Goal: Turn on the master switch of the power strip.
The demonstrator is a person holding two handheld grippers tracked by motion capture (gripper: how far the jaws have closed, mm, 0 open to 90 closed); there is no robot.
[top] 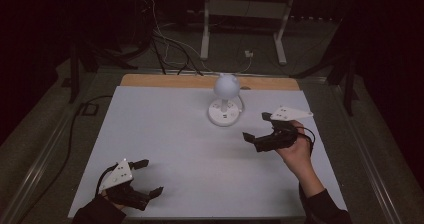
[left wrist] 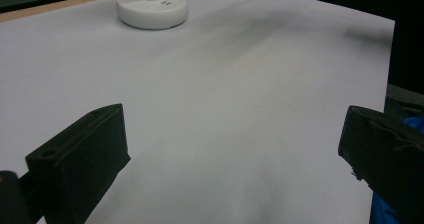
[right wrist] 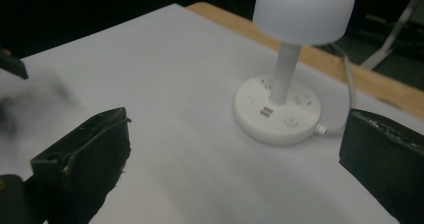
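A small white desk lamp [top: 225, 91] stands at the back middle of the white table top [top: 170, 134]. It has a round shade [right wrist: 304, 11], a thin stem and a round base [right wrist: 278, 111] with buttons; the base [left wrist: 152, 8] lies far ahead in the left gripper view. My right gripper [top: 256, 126] hovers just right of the lamp, open, jaws wide apart and empty, pointing left toward it. My left gripper [top: 151, 176] rests near the front left corner, open too, nothing between its jaws.
A white cord [right wrist: 345, 91] runs from the lamp base back over the wooden table edge [top: 200, 80]. Cables and a white metal stand [top: 245, 19] sit on the dark floor behind the table.
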